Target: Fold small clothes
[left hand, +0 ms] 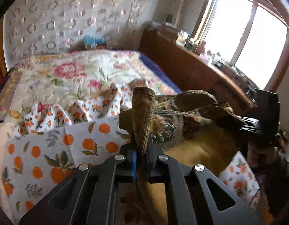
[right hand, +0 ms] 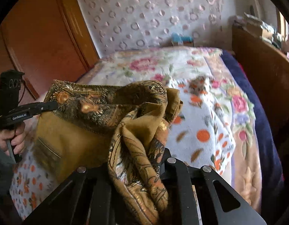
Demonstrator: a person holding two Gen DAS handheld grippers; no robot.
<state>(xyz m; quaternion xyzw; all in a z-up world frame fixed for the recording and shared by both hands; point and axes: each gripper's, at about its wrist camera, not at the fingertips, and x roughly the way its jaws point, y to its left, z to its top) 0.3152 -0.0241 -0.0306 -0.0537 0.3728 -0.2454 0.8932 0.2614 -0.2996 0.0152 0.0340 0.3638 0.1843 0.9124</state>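
Pinching one edge of the brown patterned garment (left hand: 174, 120) low in the frame, my left gripper (left hand: 141, 144) holds it raised; my right gripper (right hand: 144, 161) clamps a bunched corner at lower centre. It spans between both over the orange-print cloth (left hand: 88, 142). Next, I judge, carry it over flat. Beyond lies the floral bedspread (left hand: 69, 71).

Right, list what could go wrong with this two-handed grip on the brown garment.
1. The left gripper pinches only a narrow bunched strip of the mustard-brown paisley garment; it might slip free.
2. The right gripper is buried in crumpled cloth, so the fold may come out uneven.
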